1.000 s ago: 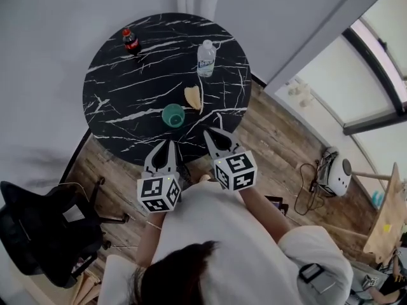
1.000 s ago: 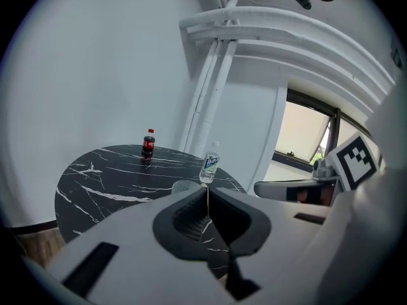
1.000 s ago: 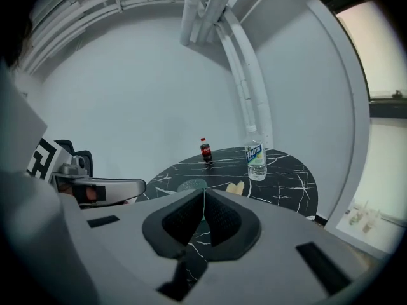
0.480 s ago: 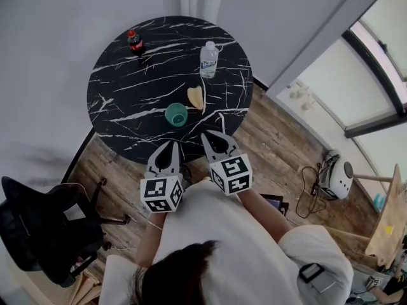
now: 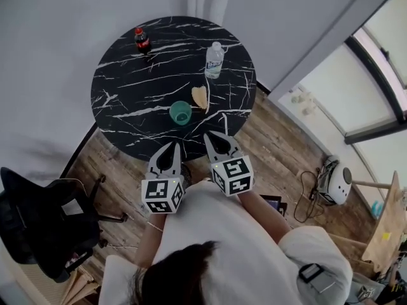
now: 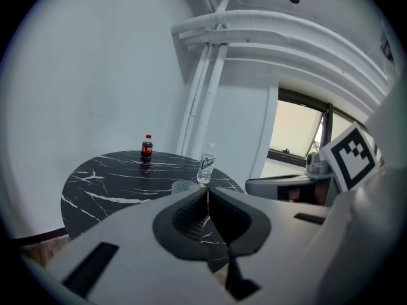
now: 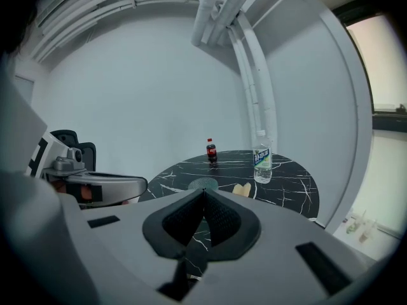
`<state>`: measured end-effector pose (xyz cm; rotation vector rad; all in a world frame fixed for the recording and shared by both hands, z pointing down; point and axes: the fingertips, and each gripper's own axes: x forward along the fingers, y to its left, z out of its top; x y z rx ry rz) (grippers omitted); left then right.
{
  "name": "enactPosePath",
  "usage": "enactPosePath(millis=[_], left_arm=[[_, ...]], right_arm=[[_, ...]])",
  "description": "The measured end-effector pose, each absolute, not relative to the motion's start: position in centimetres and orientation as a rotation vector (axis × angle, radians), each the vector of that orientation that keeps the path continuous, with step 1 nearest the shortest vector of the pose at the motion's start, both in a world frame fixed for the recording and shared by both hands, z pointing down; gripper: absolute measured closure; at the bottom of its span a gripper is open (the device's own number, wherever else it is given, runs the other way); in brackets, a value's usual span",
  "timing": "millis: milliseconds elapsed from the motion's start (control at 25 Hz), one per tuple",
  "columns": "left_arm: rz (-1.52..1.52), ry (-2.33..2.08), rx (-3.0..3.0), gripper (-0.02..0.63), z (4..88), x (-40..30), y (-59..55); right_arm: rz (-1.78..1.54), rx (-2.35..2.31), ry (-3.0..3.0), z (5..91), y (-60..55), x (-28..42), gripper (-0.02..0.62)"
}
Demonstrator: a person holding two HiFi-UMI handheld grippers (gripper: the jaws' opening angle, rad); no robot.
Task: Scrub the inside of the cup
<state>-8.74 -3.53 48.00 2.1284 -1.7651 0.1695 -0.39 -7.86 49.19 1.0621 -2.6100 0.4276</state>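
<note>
A green cup [image 5: 180,112] stands upright near the front of the round black marble table [image 5: 127,81]. A tan sponge [image 5: 201,97] lies just right of it. My left gripper [image 5: 170,145] and right gripper [image 5: 210,135] hover side by side over the table's near edge, short of the cup. Both are shut with nothing between the jaws. In the left gripper view the cup [image 6: 182,186] peeks over the shut jaw tips [image 6: 208,190]. The right gripper view shows the cup [image 7: 203,183] and sponge [image 7: 241,189] beyond its own shut tips [image 7: 203,191].
A cola bottle [image 5: 141,40] stands at the table's far left, and a clear water bottle [image 5: 214,60] at the far right. A black office chair [image 5: 38,221] is on the wooden floor at left. A white device with cables [image 5: 337,180] lies on the floor at right.
The table and its objects have shifted slightly rightward in the head view as the camera moved. Both grippers stay shut in about the same place.
</note>
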Motion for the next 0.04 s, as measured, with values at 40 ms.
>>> enactPosePath(millis=[40], left_arm=[[0.169, -1.762, 2.132, 0.594, 48.05, -8.80, -3.42]], right_arm=[[0.426, 1.060, -2.609, 49.21, -7.77, -0.52, 0.561]])
